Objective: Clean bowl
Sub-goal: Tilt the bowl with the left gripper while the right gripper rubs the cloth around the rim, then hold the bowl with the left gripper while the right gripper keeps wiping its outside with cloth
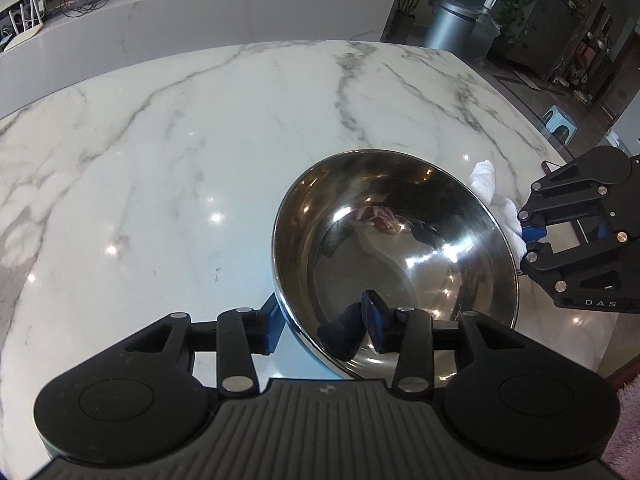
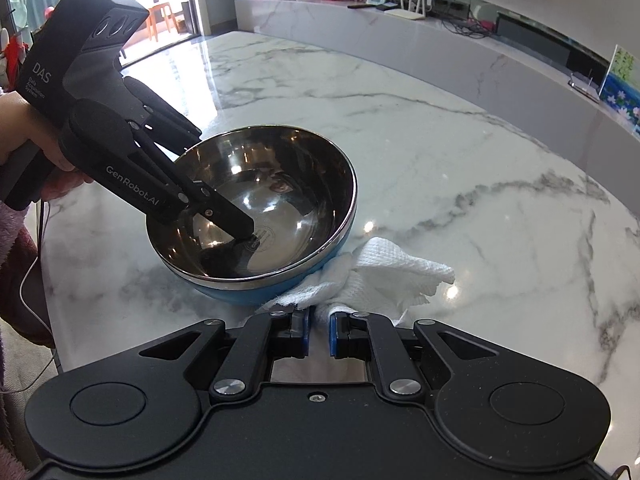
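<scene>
Mirror-polished steel bowl [image 2: 280,184] with glossy blue outside, white waffle-weave cloth [image 2: 384,276], glossy veined marble table [image 1: 160,160]

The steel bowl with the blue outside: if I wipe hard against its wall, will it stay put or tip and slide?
It will probably slide: the steel bowl with the blue outside has a rounded base on the glossy marble table. It already tilts, so a push near the rim may rock it. The left tongs straddle its rim loosely, so they steady it little.
</scene>
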